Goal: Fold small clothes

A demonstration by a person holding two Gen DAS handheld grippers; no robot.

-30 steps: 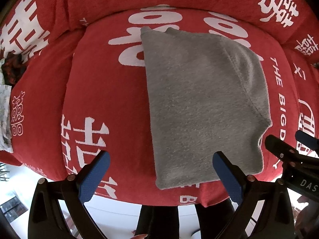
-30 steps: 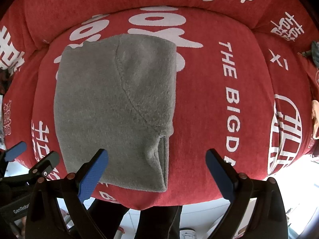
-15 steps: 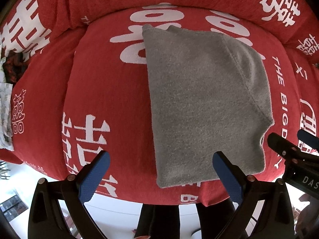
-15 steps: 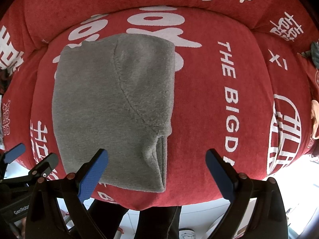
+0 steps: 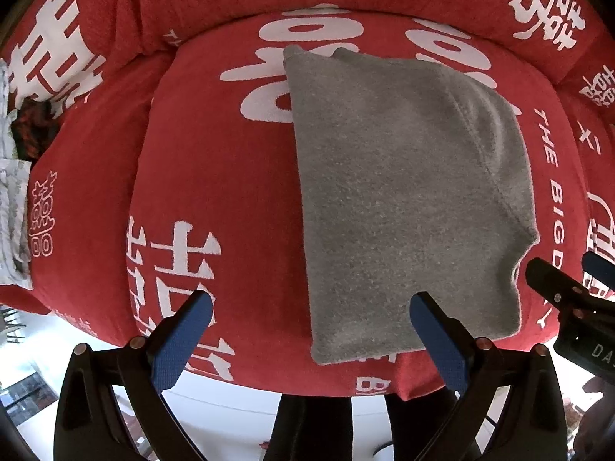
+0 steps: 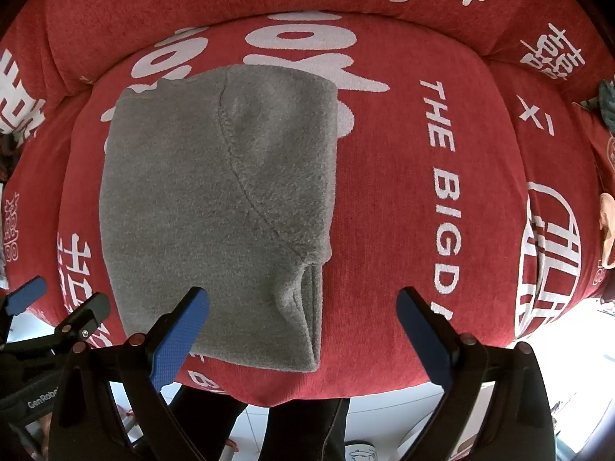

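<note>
A folded grey fleece garment lies flat on a red cushion printed with white Chinese characters and the words "THE BIG D". The left gripper hovers over the cushion's near edge, jaws spread wide, its right blue pad over the garment's near hem. The right gripper shows at the right edge, beside the garment. Patterned cloth lies far left.
</note>
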